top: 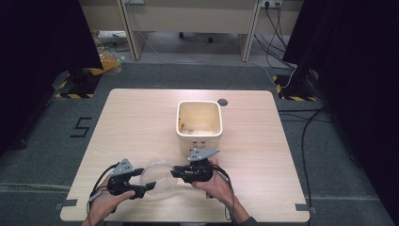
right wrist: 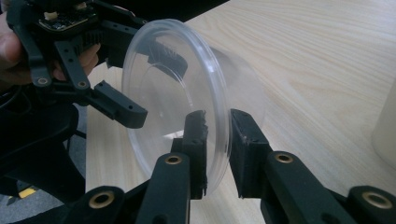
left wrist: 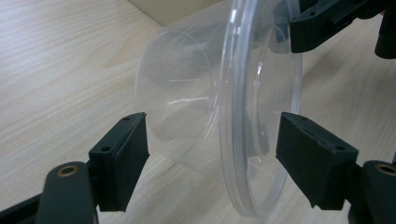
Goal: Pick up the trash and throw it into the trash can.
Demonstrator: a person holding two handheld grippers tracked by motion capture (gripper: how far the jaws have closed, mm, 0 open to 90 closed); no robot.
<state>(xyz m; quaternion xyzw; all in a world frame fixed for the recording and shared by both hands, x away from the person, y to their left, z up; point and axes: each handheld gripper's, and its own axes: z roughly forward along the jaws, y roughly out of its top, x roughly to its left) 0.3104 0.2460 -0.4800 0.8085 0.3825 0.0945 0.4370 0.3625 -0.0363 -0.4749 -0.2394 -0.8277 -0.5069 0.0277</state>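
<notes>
Clear plastic: a see-through bowl (top: pixel 159 175) on its side, held above the near part of the pale wood worktop (top: pixel 131 122), between the two tongs. Right tongs (right wrist: pixel 218 144) clenched on its rim, one pad inside the lip, one outside. Left tongs (left wrist: pixel 212 154) straddle the bowl's wall and rim, jaws standing apart; pads look clear of the plastic (hard to be sure through the glare), so released.

Around: a cream square tub (top: pixel 199 121) stands just behind the right tongs (top: pixel 181 173), close to the hand (top: pixel 217 184). A small dark disc (top: pixel 222 102) sits in the worktop by the far edge, beyond the tub. Nothing lies between the bowl and the left tongs (top: pixel 147 187).

High view gives the layout and the tub's open mouth with pale bits inside. Left gripper view shows the bowl's base pointing away over bare wood, with the other tongs at top right. Right gripper view shows the rim pinched, and the tub's wall (right wrist: pixel 385 130) at the right margin.

Near edge of the worktop is close under both hands; wide bare wood to the left and far left.
</notes>
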